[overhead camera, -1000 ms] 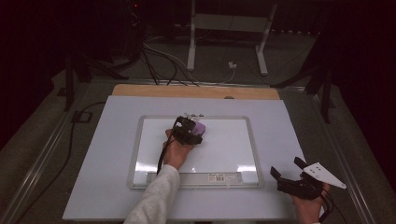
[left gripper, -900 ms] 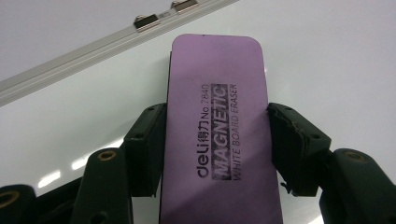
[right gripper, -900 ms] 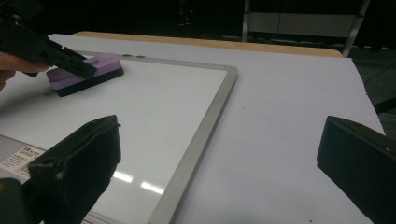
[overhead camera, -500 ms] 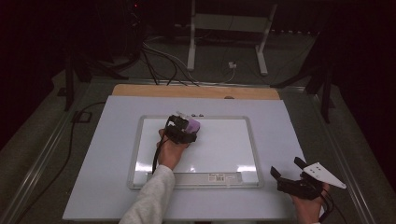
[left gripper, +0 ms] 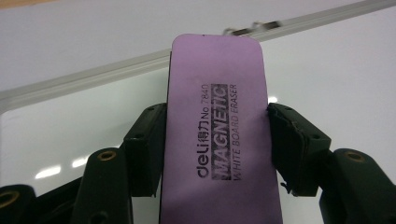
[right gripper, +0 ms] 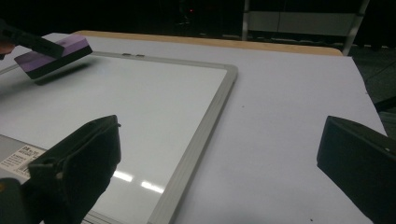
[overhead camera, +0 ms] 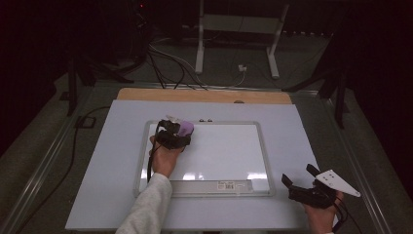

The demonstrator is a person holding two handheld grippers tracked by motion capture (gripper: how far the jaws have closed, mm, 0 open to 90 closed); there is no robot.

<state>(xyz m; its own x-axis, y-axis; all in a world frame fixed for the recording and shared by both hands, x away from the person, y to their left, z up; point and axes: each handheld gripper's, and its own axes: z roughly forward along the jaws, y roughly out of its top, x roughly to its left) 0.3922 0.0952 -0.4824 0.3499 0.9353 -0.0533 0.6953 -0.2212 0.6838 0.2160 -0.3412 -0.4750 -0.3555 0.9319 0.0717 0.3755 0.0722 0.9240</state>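
eraser near end cut off by bottom edge, underside hidden

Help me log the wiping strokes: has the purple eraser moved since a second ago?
Yes. The left gripper has carried the purple eraser leftward along the whiteboard top frame, toward its upper-left corner.

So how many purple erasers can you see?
1. The purple eraser is clamped between the left gripper's fingers, over the whiteboard's top left corner. Nothing in view suggests another one.
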